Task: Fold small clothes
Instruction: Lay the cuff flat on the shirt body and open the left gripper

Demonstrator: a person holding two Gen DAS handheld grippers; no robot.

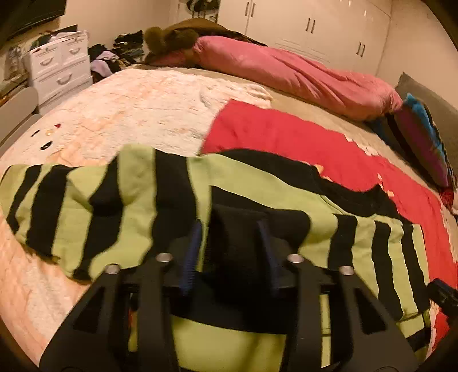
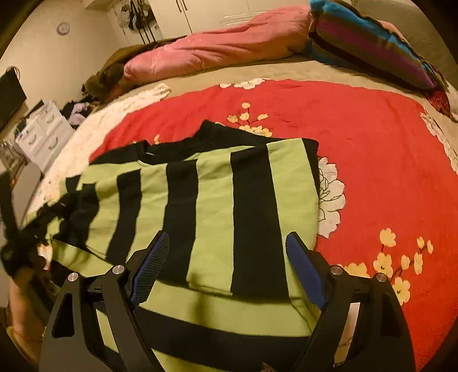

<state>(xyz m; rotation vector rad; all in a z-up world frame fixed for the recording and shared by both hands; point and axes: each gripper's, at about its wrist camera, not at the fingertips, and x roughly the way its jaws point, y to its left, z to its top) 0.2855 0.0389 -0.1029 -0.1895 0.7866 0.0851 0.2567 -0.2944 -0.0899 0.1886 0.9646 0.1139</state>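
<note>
The left gripper's (image 1: pixel 230 229) jaws are pinched on a black fold of the striped sweater (image 2: pixel 206 200), while the right gripper's (image 2: pixel 226 251) jaws stand wide open just above it. The sweater lies on the bed's red blanket (image 2: pixel 386 160), its long axis running nine to three, collar at twelve. Both grippers point forward and down.

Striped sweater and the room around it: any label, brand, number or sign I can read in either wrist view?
None can be read.
Striped sweater: a pale speck shows inside the black collar, perhaps a tag, too small to read.
Wall clock: the face is too small and blurred for numerals.
White drawer unit: handles only, no lettering.
Red floral blanket: flower pattern, no words.
</note>
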